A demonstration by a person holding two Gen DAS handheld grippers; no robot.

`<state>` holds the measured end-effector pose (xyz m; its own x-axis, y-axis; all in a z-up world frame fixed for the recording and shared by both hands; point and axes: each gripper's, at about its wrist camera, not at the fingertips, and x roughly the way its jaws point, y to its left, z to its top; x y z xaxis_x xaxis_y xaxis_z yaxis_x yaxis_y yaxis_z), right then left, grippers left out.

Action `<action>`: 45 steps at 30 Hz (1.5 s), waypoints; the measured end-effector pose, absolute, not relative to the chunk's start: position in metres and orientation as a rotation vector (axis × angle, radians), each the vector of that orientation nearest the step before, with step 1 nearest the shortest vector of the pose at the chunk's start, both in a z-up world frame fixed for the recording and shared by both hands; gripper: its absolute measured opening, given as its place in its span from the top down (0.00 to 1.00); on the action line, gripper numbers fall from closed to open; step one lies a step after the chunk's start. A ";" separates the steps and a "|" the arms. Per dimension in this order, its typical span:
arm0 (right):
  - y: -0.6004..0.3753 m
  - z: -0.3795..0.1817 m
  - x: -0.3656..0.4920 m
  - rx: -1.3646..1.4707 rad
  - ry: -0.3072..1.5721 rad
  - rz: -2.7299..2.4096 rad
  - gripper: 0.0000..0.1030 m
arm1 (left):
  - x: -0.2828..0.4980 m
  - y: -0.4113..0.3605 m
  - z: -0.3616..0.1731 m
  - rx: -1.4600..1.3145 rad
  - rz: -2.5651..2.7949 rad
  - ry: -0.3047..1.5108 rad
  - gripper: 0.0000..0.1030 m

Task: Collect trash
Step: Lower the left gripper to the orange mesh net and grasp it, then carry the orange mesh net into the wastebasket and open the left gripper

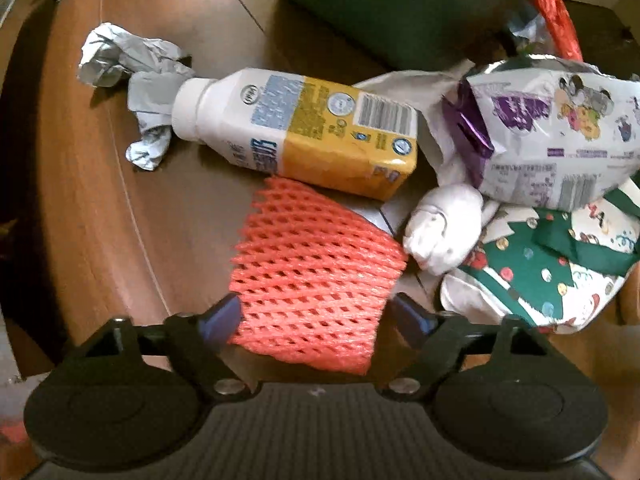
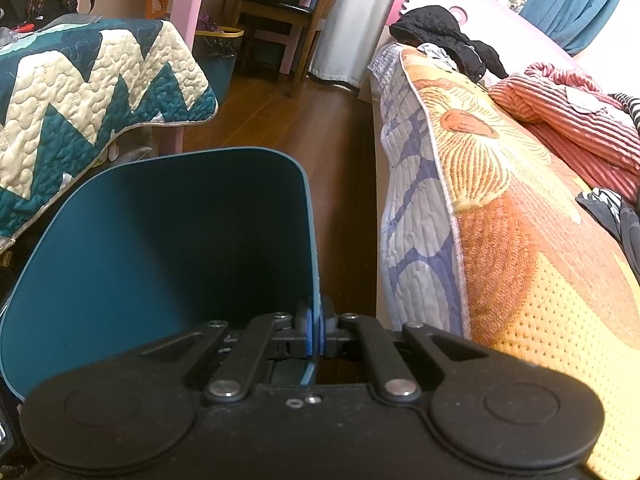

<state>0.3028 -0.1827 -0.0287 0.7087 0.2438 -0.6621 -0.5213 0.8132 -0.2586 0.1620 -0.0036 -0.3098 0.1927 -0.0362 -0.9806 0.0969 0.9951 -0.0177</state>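
Straddling the near end of an orange foam net sleeve [image 1: 316, 276], the left gripper [image 1: 320, 320] stands open, pads apart from it. Its springy lattice tube lies on the wooden floor [image 1: 100, 220], running away toward a white-and-yellow plastic bottle [image 1: 296, 132] lying crosswise. Right gripper [image 2: 316, 332] pinches the teal bin's rim [image 2: 314, 240].

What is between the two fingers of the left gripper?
The orange foam net lies between the left gripper's fingers in the left wrist view.
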 end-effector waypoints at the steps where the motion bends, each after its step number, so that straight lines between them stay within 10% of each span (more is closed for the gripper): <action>1: -0.182 -0.029 0.301 -0.456 0.655 0.442 0.96 | 0.161 -0.003 -0.309 0.058 -0.080 1.368 0.38; 7: -0.176 -0.028 0.296 -0.481 0.638 0.452 0.96 | 0.158 0.020 -0.294 0.010 -0.012 1.349 0.81; 35: -0.173 -0.026 0.285 -0.506 0.632 0.483 0.95 | 0.121 -0.043 0.007 -0.175 -0.250 0.922 0.82; 45: -0.158 -0.023 0.273 -0.556 0.602 0.526 0.95 | 0.231 -0.036 -0.011 -0.111 -0.063 1.001 0.81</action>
<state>0.2732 -0.1576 -0.0226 0.7049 0.2918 -0.6465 -0.6010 0.7298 -0.3258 0.2309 -0.0359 -0.0106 0.5381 -0.1037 -0.8365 0.0014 0.9925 -0.1221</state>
